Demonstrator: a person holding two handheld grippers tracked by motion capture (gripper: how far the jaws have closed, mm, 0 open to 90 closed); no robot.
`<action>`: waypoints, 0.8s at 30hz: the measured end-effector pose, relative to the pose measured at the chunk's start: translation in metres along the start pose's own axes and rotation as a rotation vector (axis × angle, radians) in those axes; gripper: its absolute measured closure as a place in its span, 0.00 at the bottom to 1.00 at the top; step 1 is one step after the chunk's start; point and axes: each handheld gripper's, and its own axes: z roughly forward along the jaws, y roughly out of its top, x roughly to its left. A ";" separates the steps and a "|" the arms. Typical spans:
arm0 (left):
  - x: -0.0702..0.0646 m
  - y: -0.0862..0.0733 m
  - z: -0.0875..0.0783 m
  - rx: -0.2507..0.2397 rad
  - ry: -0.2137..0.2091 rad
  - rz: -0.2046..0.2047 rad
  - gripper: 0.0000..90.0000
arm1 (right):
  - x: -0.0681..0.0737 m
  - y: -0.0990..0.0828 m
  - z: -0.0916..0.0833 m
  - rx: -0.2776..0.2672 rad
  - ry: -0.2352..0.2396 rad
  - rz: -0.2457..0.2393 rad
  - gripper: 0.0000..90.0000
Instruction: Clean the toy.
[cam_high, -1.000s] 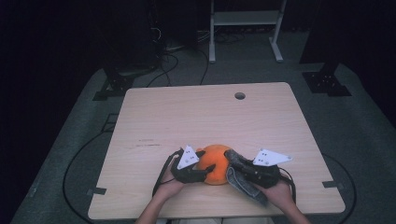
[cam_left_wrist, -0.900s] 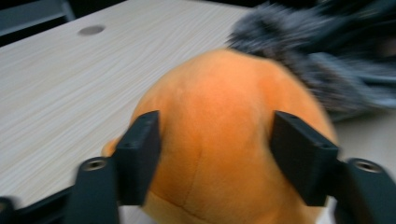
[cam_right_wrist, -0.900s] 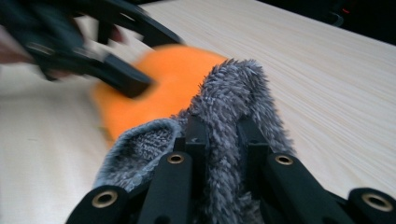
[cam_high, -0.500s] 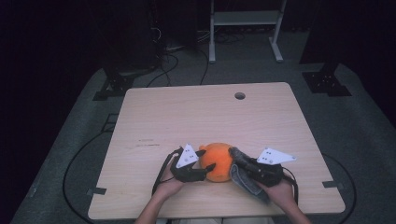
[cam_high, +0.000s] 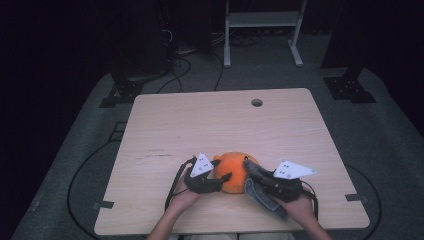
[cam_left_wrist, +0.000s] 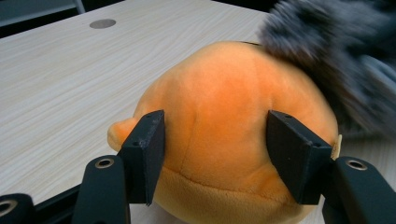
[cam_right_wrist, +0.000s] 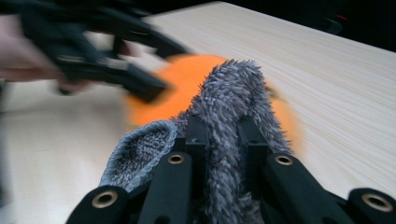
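the orange plush toy (cam_high: 234, 170) sits near the table's (cam_high: 210, 125) 6 o'clock edge, clamped at its 9 and 3 o'clock flanks by the left gripper (cam_left_wrist: 215, 154). it looks light, soft and squashy, so a hold low across its belly seems best. the right gripper (cam_right_wrist: 219, 135) is clenched on a fluffy grey cloth (cam_right_wrist: 231, 98) touching the toy's top.

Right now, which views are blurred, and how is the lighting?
High view: dim, room dark around the lit table, fairly sharp. Left gripper view: orange plush crisp, grey cloth smeared at top right. Right gripper view: cloth sharp between the jaws, the left hand-held gripper and plush behind motion-blurred.
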 end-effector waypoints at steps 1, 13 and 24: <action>0.000 0.000 0.000 0.002 0.001 0.001 0.43 | 0.006 0.001 0.003 0.010 0.014 -0.029 0.86; 0.000 -0.003 0.001 0.012 0.006 0.001 0.43 | -0.019 -0.006 -0.003 0.022 -0.088 0.065 0.86; 0.000 -0.005 0.000 0.005 -0.002 0.002 0.43 | -0.023 -0.009 0.000 0.083 -0.133 0.046 0.86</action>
